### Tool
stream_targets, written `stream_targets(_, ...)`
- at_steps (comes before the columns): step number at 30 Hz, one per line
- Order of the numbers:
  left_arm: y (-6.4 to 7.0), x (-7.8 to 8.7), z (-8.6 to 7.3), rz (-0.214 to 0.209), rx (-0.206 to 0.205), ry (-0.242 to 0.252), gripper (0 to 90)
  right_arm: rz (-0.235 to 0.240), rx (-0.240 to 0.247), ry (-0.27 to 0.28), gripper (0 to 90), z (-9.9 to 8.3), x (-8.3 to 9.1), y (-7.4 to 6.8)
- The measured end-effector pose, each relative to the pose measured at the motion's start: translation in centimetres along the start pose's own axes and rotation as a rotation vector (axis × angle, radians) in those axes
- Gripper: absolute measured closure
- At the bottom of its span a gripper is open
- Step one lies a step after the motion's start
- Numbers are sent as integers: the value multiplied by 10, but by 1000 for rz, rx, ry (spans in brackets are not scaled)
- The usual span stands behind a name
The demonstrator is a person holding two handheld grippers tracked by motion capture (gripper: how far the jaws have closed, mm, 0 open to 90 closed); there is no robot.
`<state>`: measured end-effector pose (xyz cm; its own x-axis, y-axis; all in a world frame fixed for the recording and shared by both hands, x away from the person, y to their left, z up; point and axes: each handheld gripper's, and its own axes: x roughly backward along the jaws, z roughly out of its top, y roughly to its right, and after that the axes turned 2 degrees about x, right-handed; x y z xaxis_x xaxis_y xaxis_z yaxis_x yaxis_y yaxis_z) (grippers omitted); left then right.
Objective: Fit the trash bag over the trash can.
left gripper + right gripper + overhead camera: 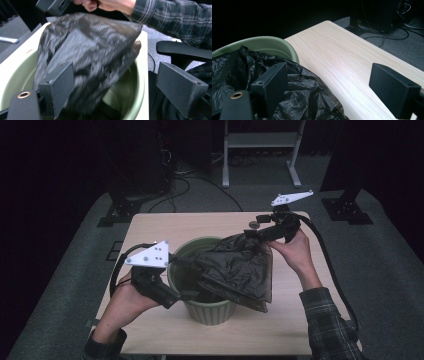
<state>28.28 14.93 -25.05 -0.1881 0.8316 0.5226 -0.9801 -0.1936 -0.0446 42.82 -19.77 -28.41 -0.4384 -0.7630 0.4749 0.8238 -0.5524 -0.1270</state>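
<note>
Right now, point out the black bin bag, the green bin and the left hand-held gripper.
black bin bag [240,267], high view, crumpled middle of the plastic.
green bin [212,312], high view, front of its outer wall.
left hand-held gripper [112,85], left gripper view, midway between its two jaws.

We cannot tell from the high view whether the right tongs [260,234] pinch the black bag [239,270], for the plastic folds blur into them. The bag hides most of the green bin [210,312] mouth. In the left gripper view the bag is smeared, and the bin is cut off below.
</note>
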Motion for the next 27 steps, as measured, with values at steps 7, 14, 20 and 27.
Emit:
stream_targets(7, 1, -25, 26, -36, -49, -13, 214, -2, -5, -8, 138, -1, -2, 1)
stream_targets(14, 4, -60, 38, -79, -81, -62, 217, -5, -7, -12, 138, -1, -2, 1)
stream_targets(20, 5, -86, 34, -90, -104, -173, 279, -7, -7, -13, 138, -2, 0, 1)
stream_targets(27, -2, -89, 28, -95, -98, -203, 496, -11, -19, -8, 138, -8, 4, 4)
